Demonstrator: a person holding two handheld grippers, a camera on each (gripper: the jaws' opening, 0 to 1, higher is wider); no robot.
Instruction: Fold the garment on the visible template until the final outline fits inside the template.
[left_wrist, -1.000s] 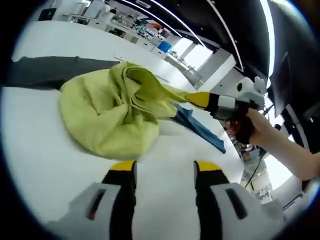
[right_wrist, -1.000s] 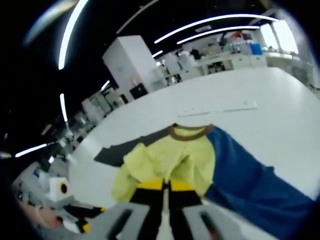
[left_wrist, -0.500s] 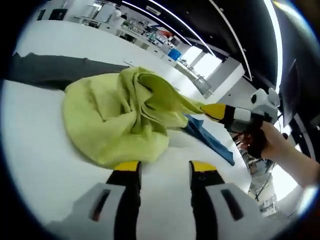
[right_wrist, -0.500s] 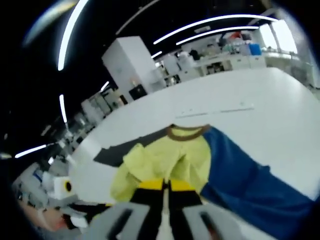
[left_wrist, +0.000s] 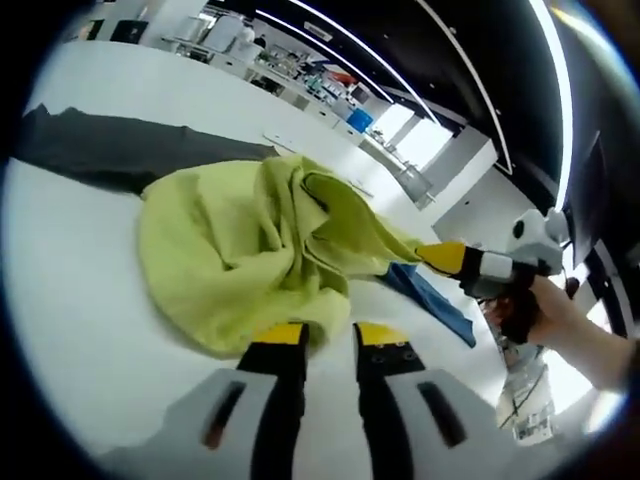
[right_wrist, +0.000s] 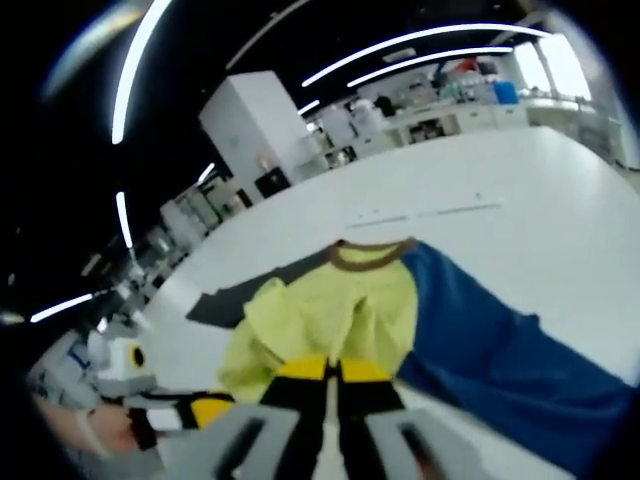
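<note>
A yellow-green garment (left_wrist: 250, 250) lies bunched on the white table (left_wrist: 70, 300), with a brown collar (right_wrist: 370, 255) at its far side in the right gripper view. Blue fabric (right_wrist: 500, 340) lies flat against it. I cannot tell whether the blue fabric belongs to it. My left gripper (left_wrist: 330, 335) is at the garment's near hem. Its jaws stand a narrow gap apart, with the hem just at the tips. My right gripper (right_wrist: 333, 372) is shut on a pulled-out fold of the garment; the right gripper (left_wrist: 448, 258) also enters the left gripper view, held by a hand (left_wrist: 535, 310).
A dark grey sheet (left_wrist: 120, 150) lies flat on the table beyond the garment, partly under it. Benches and shelves (right_wrist: 440, 105) stand at the room's back, beyond the table's far edge. The left gripper (right_wrist: 190, 410) comes into the right gripper view at lower left.
My left gripper has moved in to the garment's near hem and its jaws have narrowed a good deal. The right gripper keeps its hold on the fold.
</note>
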